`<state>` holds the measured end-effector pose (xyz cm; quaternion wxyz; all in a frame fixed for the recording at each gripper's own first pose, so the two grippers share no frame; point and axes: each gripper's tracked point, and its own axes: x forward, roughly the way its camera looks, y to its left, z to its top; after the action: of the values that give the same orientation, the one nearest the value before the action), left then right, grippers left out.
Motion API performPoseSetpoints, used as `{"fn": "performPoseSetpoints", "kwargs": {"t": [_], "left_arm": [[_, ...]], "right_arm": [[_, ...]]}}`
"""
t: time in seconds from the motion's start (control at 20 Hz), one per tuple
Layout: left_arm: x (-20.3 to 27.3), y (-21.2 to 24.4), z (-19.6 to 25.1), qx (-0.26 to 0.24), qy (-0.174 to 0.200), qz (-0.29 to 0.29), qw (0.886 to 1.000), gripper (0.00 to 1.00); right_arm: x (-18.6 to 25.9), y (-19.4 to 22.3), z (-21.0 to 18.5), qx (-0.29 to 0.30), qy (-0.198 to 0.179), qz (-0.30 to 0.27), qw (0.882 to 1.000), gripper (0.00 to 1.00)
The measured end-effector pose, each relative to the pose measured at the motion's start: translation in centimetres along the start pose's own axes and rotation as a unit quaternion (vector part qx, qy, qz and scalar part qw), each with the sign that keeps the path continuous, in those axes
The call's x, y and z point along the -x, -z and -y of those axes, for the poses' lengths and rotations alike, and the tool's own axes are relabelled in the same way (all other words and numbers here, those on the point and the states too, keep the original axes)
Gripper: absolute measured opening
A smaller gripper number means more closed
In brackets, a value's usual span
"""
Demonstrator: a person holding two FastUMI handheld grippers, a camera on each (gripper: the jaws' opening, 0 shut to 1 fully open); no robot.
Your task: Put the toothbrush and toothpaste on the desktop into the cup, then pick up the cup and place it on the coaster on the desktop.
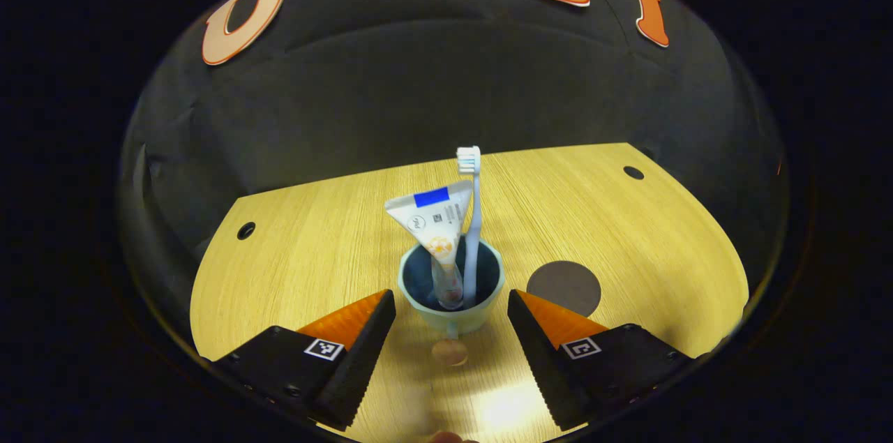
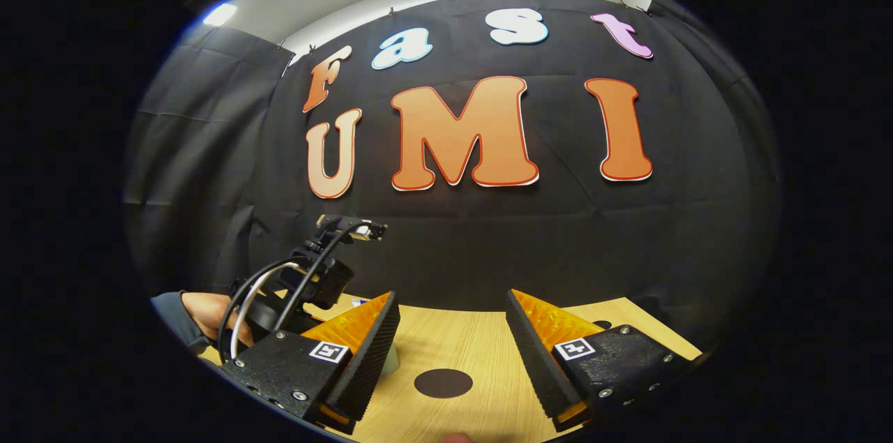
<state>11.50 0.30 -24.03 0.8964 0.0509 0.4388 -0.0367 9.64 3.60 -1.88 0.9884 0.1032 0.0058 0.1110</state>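
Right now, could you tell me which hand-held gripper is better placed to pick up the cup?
Left. The left hand-held gripper is open with the cup between its fingers, the coaster just beside. The right hand-held gripper is raised, off to the side.

**Both grippers spread wide, nothing between the fingers**

Left gripper (image 1: 451, 310): held low and pointing forward, jaws wide apart, one finger (image 1: 363, 342) left of centre and the other to the right, tips level with each other and pressing on nothing. Seen again in the right gripper view, farther off beyond the left finger (image 2: 366, 345), as a dark body with looping cables, gripped by a hand (image 2: 213, 314) in a grey sleeve.

Right gripper (image 2: 452, 321): tilted somewhat upward, fingers parted just as widely, inner faces turned toward each other, gap between them unoccupied.
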Motion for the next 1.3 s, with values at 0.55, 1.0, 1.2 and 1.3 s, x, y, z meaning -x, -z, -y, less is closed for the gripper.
{"fn": "performPoseSetpoints", "kwargs": {"t": [0.55,1.0,1.2,1.3], "left_arm": [[-1.8,3.5,0.8,-0.023,0.011,-0.129,0.991,0.89],[-2.8,3.8,0.3,0.002,-0.003,-0.168,0.986,0.68],[-2.6,4.1,0.7,0.016,-0.007,-0.173,0.985,0.25],[-3.1,3.8,1.0,0.023,-0.003,-0.165,0.986,0.26]], "right_arm": [[3.2,1.6,-0.9,-0.006,-0.027,-0.023,0.999,0.92],[4.9,0.2,-0.4,-0.006,-0.027,-0.002,1.0,0.92],[5.3,0.3,-0.3,-0.01,-0.028,-0.002,1.0,0.92],[5.3,0.3,-0.2,-0.011,-0.027,0.0,1.0,0.92]]}}
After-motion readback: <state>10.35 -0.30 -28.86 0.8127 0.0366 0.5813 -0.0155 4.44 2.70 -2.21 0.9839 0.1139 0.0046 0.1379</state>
